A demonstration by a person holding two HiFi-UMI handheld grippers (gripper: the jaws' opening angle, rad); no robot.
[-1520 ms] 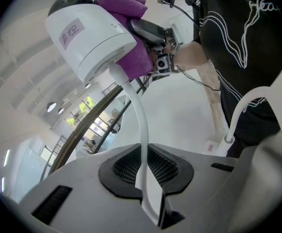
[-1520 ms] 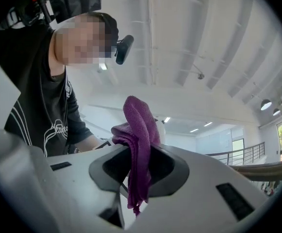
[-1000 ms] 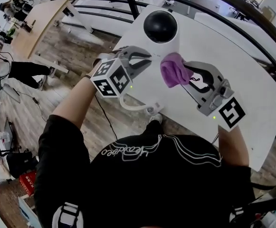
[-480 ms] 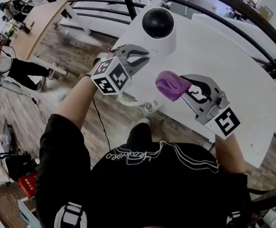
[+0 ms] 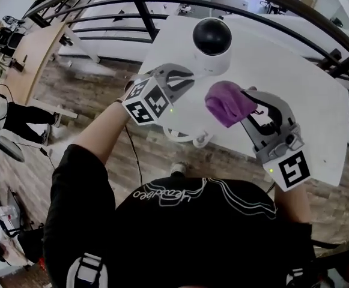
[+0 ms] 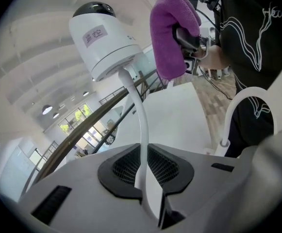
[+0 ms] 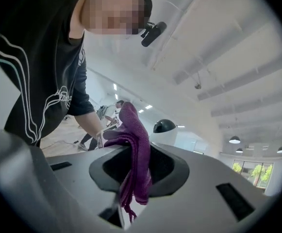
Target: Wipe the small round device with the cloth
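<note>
White table (image 5: pixel 294 95) beside a black railing (image 5: pixel 102 23) fills my head view, with wooden floor (image 5: pixel 84 101) below its near edge. My left gripper (image 5: pixel 186 80) has its 2 jaws drawn narrow on the thin white cable (image 6: pixel 140 125) that leads up to the small round device (image 5: pixel 211 45), a white body with a black dome. The device sits just beyond the left gripper, over the table's far part; I cannot tell whether it rests there. My right gripper (image 5: pixel 246 104) is clamped on the purple cloth (image 5: pixel 228 102), which bunches out past its tips. The cloth is near the device, not touching it.
</note>
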